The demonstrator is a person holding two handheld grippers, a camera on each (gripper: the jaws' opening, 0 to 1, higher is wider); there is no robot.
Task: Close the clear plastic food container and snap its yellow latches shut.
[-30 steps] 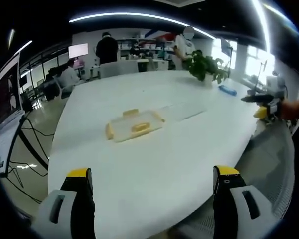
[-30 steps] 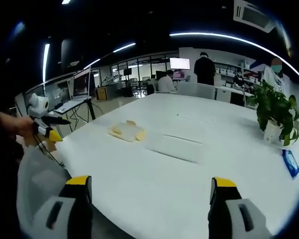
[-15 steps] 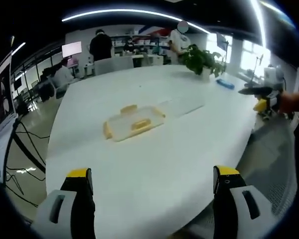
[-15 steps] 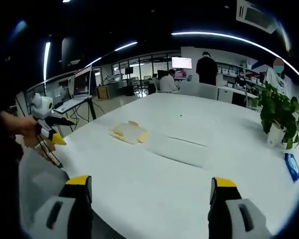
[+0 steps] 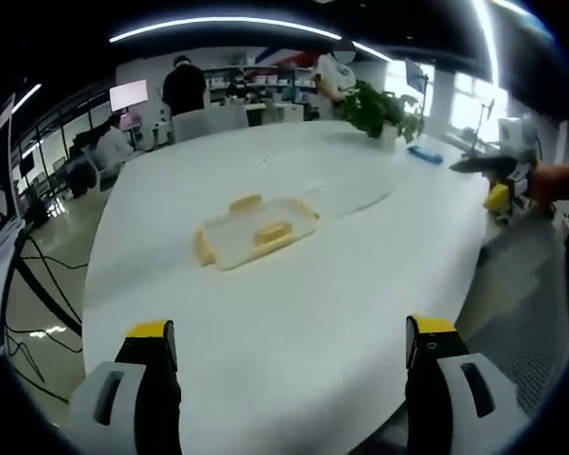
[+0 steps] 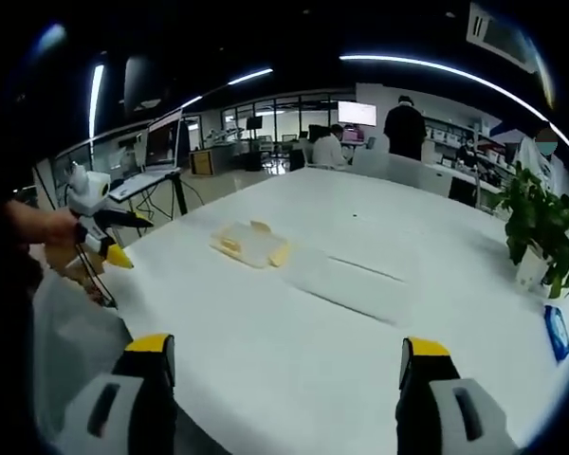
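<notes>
Clear plastic food container (image 5: pixel 254 232) with yellow latches (image 5: pixel 270 232), lying mid-desk on the white desk (image 5: pixel 294 322), well ahead of the left gripper (image 5: pixel 289 365) and far from the right gripper (image 6: pixel 284 374), near a flat clear sheet (image 6: pixel 346 282) that may be its lid. Jaws of both grippers wide apart, holding nothing. Task judged barely begun: container untouched, closing and latching all still to do.

Yellow latches (image 5: pixel 272 232) are showing on the clear food container (image 5: pixel 254 232), lying on a plain white worktop (image 5: pixel 294 313), near grey, yellow-tipped tongs (image 5: pixel 289 365).
</notes>
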